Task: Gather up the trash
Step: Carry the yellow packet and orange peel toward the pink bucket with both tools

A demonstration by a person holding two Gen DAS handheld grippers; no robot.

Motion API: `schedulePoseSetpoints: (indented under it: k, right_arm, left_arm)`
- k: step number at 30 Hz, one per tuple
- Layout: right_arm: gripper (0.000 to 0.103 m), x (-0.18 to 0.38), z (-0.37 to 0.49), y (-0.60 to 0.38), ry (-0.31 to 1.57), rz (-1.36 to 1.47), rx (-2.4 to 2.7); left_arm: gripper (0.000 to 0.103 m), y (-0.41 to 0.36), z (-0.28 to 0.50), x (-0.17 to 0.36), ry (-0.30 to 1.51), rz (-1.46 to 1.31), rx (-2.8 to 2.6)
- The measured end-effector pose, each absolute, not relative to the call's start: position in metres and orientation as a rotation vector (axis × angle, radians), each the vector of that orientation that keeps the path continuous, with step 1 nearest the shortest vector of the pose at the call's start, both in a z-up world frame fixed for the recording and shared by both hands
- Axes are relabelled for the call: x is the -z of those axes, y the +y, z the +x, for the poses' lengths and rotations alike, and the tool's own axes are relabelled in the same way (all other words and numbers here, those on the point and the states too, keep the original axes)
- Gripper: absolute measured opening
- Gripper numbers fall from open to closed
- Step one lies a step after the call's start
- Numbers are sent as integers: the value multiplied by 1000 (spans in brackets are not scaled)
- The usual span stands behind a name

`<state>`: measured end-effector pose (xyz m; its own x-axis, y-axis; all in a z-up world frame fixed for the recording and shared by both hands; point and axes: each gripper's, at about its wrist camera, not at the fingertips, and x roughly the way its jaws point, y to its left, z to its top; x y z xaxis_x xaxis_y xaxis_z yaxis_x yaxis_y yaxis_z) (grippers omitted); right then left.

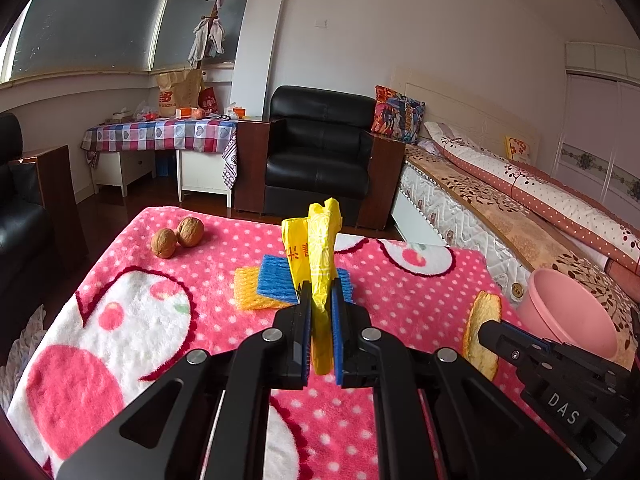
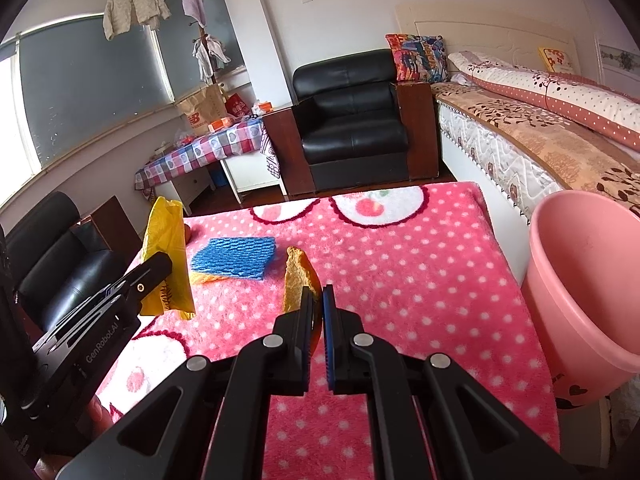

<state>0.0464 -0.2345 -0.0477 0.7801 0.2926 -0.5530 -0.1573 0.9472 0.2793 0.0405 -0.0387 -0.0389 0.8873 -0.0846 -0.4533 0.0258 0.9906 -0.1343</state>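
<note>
Pink polka-dot blanket [image 2: 400, 264], black armchair [image 2: 352, 128] behind

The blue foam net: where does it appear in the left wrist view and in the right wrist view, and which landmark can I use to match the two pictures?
Left wrist view: the blue foam net lies at centre, on the blanket, partly behind the yellow bag.
Right wrist view: left of centre, right of the yellow bag.
Shared landmark: the black armchair beyond the blanket's far edge in both.
</note>
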Motion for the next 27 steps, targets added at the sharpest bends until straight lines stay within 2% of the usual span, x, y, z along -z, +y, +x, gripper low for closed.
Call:
schedulePoseSetpoints:
  k: [27]
  right_arm:
    - [5,41,43,-247,632,287,-241]
  left_arm:
    - [8,-59,48,27,534,-118,171]
